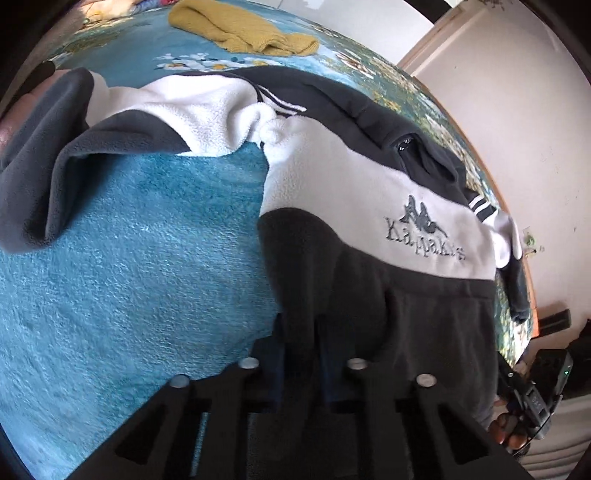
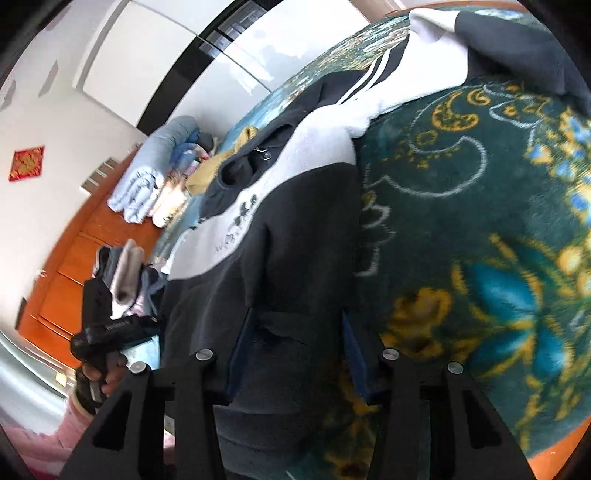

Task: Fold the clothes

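A dark grey and white fleece sweatshirt [image 1: 354,192] with an embroidered logo lies spread on the bed, sleeves out to both sides. My left gripper [image 1: 301,343] is shut on its dark bottom hem near the left corner. In the right wrist view the same sweatshirt [image 2: 280,236] runs away from me. My right gripper [image 2: 295,332] is open, its jaws standing either side of the hem's right corner, with the fabric between them. The left gripper and the hand holding it [image 2: 107,347] show at the lower left of that view.
The bed is covered by a blue floral blanket [image 1: 129,258], dark green with gold patterns on the right [image 2: 480,229]. A mustard knit garment [image 1: 240,29] lies at the far side. Folded towels and clothes [image 2: 147,184] are stacked by the wooden headboard. The right gripper [image 1: 532,398] shows beyond the bed edge.
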`<state>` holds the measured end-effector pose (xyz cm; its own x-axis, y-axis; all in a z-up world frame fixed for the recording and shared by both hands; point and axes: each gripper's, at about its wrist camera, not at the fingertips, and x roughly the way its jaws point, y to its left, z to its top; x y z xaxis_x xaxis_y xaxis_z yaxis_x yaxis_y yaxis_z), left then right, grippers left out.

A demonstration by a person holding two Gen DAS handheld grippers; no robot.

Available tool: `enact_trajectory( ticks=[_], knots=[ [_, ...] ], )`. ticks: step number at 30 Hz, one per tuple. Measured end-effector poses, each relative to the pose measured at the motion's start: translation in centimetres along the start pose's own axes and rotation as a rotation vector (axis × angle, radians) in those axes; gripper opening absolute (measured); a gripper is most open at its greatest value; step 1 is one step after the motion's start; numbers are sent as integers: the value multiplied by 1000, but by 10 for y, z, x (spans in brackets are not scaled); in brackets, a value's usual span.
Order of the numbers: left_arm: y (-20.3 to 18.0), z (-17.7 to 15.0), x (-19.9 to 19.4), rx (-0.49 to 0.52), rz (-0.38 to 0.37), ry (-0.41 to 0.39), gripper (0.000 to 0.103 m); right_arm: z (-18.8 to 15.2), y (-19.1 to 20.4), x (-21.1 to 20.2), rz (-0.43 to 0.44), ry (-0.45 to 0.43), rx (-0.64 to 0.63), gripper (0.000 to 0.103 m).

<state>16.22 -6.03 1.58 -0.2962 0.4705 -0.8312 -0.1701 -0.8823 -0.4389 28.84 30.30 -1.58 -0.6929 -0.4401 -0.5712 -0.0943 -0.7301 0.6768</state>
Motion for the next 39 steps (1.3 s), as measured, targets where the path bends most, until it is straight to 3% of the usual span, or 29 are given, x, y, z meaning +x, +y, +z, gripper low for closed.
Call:
enact_trajectory(
  ticks=[1,3,6,8,10,13,17,21,23,25,27,29,31,35,39],
  knots=[
    [-3,-1,-5,9,-3,-15,7,1,1,0,1,-4,8,38],
    [-10,-3,-21,31,-34,-51,7,5,4,-3,-3,-21,21,14],
    [-24,-2,-53,67,-135,-102,6,13,16,-29,23,-109,21,13],
    [-27,-3,-69,106,-143,-120,6,15,30,-48,30,-155,-19,13],
    [-18,-4,-63,112,-103,-95,6,15,45,-60,-13,-176,-71,13],
    [7,-9,-35,45,-63,-11,6,14,32,-51,-88,-139,-50,13],
    [25,-8,-21,5,-123,34,6,4,5,-28,-150,-63,38,13],
    [18,5,-34,81,-159,28,11,15,17,-35,-187,-63,-29,19],
    [19,11,-44,117,-147,2,18,25,27,-41,-247,-82,-88,21],
    [20,23,-49,141,-128,-29,32,37,36,-47,-310,-108,-141,25],
    [15,45,-50,169,-105,-78,35,58,37,-44,-321,-113,-140,28],
    [1,71,-41,180,-119,-109,37,81,39,-36,-324,-102,-142,28],
    [-16,99,-20,201,-134,-74,43,105,46,-16,-312,-68,-167,28],
    [-54,146,53,292,40,82,43,148,60,44,-274,44,-202,28],
    [-76,162,95,390,93,139,43,177,65,105,-315,159,-230,28]
  ],
)
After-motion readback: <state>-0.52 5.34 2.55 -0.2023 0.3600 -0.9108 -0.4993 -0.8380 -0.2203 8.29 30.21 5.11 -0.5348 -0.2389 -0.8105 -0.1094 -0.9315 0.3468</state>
